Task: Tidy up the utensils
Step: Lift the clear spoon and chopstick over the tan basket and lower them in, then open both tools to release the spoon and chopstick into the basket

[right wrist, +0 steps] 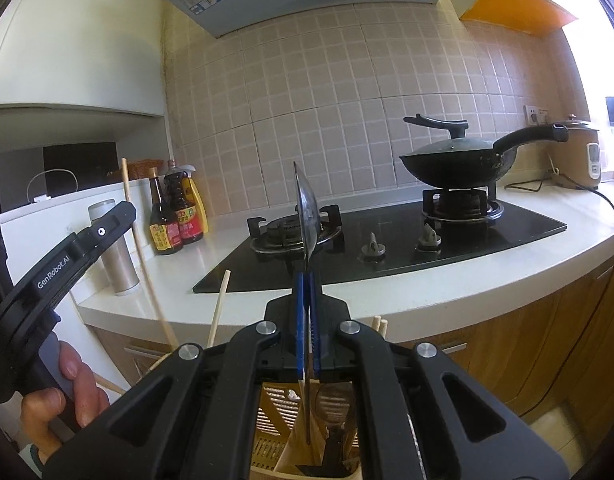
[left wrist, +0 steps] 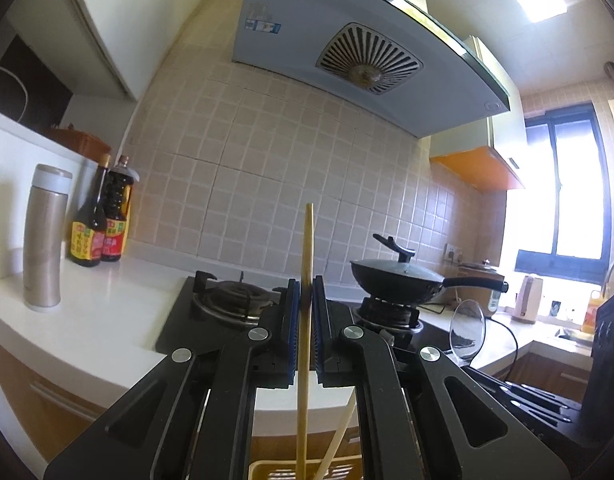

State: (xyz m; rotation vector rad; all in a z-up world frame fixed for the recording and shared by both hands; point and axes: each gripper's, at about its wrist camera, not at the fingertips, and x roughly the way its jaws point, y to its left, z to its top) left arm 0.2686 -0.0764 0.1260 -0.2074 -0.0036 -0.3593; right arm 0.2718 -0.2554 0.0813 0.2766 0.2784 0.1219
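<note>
Left gripper (left wrist: 306, 308): clamped on 1 upright chopstick (left wrist: 306, 280), frame centre. Right gripper (right wrist: 307, 292): clamped on upright metal spatula (right wrist: 307, 208). Yellow utensil holder (right wrist: 275, 412) directly below both, lower frame.

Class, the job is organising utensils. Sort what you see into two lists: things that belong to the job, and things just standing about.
Belongs to the job:
left gripper
chopstick
right gripper
metal spoon
yellow utensil holder

Just standing about:
wok
sauce bottles
flask
rice cooker
</note>
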